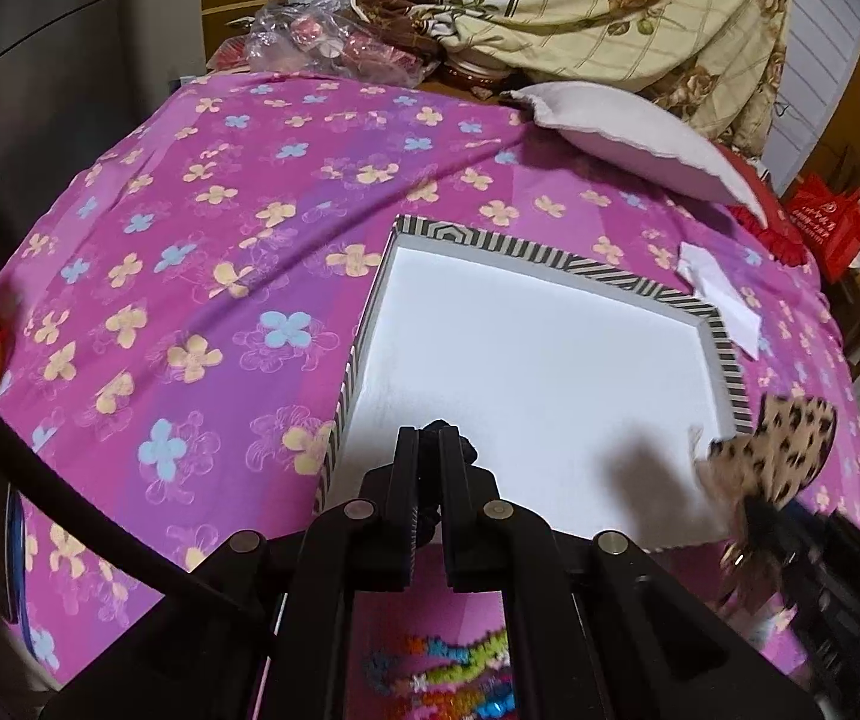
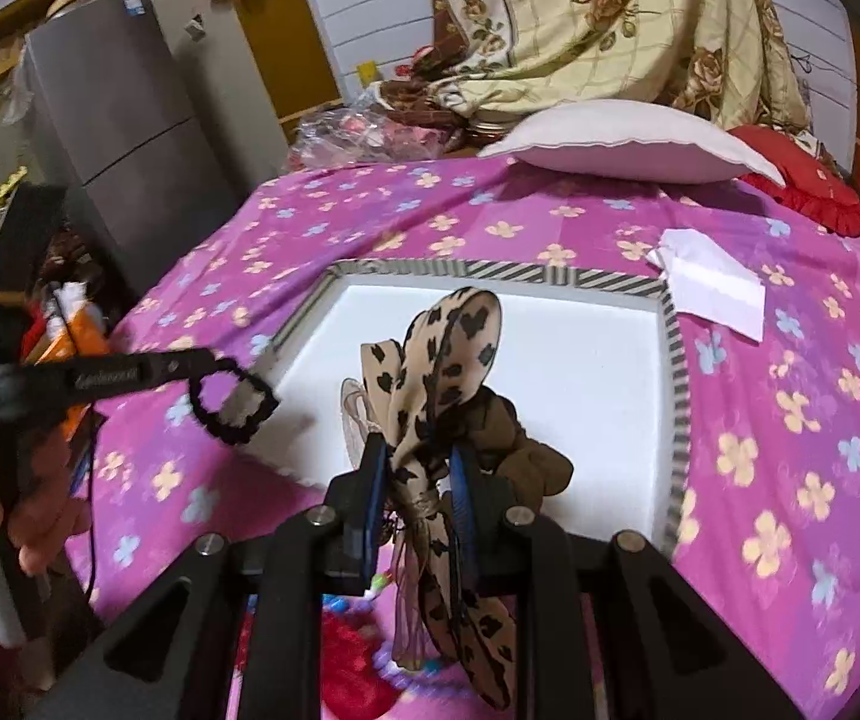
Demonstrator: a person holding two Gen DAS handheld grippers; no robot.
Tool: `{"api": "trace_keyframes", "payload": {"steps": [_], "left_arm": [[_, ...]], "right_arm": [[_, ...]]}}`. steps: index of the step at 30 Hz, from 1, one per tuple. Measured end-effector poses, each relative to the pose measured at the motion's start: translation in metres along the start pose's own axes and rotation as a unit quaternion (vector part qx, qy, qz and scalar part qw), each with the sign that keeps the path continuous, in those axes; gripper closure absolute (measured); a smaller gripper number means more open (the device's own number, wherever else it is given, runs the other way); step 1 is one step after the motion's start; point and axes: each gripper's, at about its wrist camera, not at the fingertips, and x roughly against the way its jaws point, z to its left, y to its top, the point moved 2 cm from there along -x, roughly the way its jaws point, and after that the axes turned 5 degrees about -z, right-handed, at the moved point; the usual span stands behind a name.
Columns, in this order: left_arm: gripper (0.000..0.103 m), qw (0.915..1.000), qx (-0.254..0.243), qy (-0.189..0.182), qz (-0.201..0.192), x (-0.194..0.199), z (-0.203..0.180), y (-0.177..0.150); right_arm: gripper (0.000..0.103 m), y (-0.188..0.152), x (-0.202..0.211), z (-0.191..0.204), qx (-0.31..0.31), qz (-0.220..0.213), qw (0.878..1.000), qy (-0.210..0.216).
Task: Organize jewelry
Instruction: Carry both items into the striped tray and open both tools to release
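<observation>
A white tray with a black-and-white striped rim point(image 1: 556, 258) point(image 2: 679, 372) lies on the pink flowered bedspread. My left gripper point(image 1: 429, 450) is shut on a black hair tie point(image 1: 445, 429) over the tray's near left corner; the tie shows as a black ring point(image 2: 232, 405) in the right wrist view. My right gripper point(image 2: 415, 468) is shut on a leopard-print bow hair tie point(image 2: 448, 354) with a brown scrunchie part point(image 2: 526, 450), held above the tray's near edge. The bow shows at the tray's right corner in the left wrist view point(image 1: 772, 444).
Colourful beaded items point(image 1: 448, 672) lie on the bedspread below the left gripper. A white paper point(image 2: 712, 282) lies right of the tray. A pale pillow point(image 2: 628, 144), a red cushion point(image 2: 802, 186) and a flowered quilt point(image 2: 610, 18) are behind. A grey fridge point(image 2: 124, 138) stands left.
</observation>
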Motion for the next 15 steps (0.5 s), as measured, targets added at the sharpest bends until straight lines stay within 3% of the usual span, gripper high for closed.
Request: {"api": "trace_keyframes", "payload": {"steps": [11, 15], "left_arm": [[0.078, 0.9987, 0.004, 0.041, 0.029, -0.049, 0.015, -0.010], [0.078, 0.9980, 0.008, 0.047, 0.042, -0.062, 0.018, -0.017]], "right_arm": [[0.082, -0.012, -0.050, -0.073, -0.036, 0.063, 0.994, -0.078], [0.081, -0.018, -0.064, -0.087, -0.051, 0.083, 0.992, -0.079]]}}
